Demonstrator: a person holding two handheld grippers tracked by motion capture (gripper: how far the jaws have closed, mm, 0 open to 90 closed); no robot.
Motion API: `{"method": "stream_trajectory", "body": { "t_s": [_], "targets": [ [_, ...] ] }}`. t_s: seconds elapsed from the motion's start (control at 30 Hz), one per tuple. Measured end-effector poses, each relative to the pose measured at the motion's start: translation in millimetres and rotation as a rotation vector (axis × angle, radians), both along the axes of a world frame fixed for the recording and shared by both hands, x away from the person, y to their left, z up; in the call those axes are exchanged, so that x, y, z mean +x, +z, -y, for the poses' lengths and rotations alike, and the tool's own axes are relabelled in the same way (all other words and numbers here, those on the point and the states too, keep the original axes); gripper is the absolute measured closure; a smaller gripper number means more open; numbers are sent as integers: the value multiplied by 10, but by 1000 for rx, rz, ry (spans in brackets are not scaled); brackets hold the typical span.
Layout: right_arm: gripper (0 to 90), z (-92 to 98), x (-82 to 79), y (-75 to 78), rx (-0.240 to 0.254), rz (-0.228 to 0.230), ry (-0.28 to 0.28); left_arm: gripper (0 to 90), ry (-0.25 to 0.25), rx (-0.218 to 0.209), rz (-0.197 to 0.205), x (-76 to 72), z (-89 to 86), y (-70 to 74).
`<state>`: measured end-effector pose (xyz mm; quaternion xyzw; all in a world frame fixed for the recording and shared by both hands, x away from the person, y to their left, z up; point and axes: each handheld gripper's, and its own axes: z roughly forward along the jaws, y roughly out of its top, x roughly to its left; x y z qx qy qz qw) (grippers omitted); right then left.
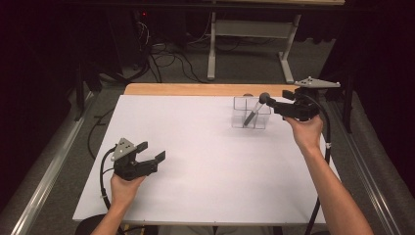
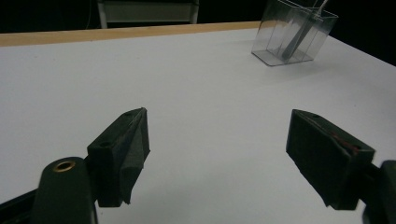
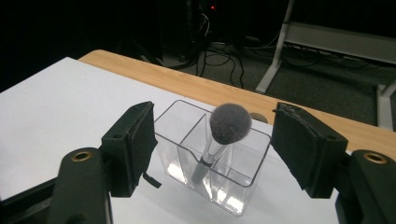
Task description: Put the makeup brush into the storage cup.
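Note:
A clear plastic organizer (image 1: 243, 105) with several compartments stands at the far right of the white table top (image 1: 195, 156). A makeup brush (image 1: 264, 97) leans in it, handle down and grey fluffy head up. My right gripper (image 1: 272, 103) hovers just right of the brush head, its jaws open. In the right gripper view the brush head (image 3: 230, 122) sits between and just beyond the pads (image 3: 140, 135) of the right gripper (image 3: 212, 112), untouched, above the organizer (image 3: 236, 198). My left gripper (image 1: 151, 152) rests open and empty at the front left. From the left gripper (image 2: 217, 116), the organizer (image 2: 271, 39) is far off.
A wooden strip (image 1: 195, 89) borders the table's far edge. Beyond it, on the floor, stand a white desk frame (image 1: 211, 54) and loose cables (image 1: 166, 61). A metal rail (image 1: 44, 181) runs along the left side.

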<state>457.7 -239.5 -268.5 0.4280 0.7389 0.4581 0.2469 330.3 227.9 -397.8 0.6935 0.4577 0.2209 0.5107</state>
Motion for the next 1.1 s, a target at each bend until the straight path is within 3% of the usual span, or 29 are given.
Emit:
{"method": "stream_trajectory", "body": {
  "t_s": [0.47,1.1],
  "targets": [
    [324,14,-161,46,-2,20,27,217,3,-1,0,-4,-4,2],
    [326,144,-319,-28,8,23,32,216,3,-4,0,2,-5,0]
  ]
}}
